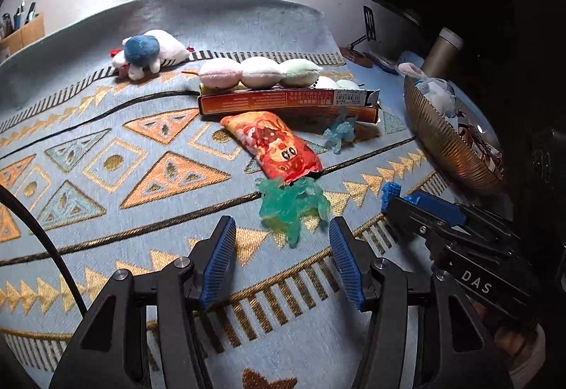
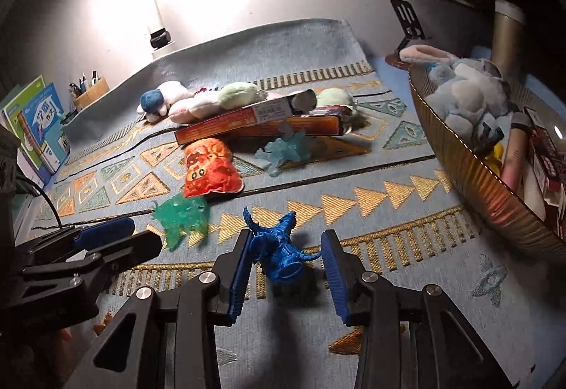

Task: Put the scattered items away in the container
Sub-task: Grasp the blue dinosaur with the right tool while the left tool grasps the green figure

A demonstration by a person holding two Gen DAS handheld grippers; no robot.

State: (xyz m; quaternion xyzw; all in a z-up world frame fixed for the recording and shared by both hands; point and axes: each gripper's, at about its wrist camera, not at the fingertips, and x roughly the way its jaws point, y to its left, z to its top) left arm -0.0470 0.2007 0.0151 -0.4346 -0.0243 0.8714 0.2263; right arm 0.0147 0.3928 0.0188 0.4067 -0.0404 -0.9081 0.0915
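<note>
A dark blue dragon figure [image 2: 279, 247] lies on the patterned cloth between the fingers of my right gripper [image 2: 286, 235]. The left pad touches it, while on the right only a thin spike reaches the pad, so the jaws stand open around it. My left gripper [image 1: 282, 224] is open, with a green translucent figure [image 1: 290, 205] just beyond its fingertips, untouched. The gold ribbed bowl [image 2: 460, 169] at the right holds a pale blue plush [image 2: 467, 95] and packets. In the left wrist view the right gripper [image 1: 399, 201] sits low at the right, in front of the bowl [image 1: 449, 141].
A red snack pouch [image 1: 272, 145], a long orange box [image 1: 283, 102], a three-ball plush skewer [image 1: 258, 70], a pale blue clear figure [image 1: 339, 131] and a blue-and-white plush [image 1: 148, 51] lie on the cloth. Books [image 2: 39, 127] and a pen box [image 2: 90, 92] stand far left.
</note>
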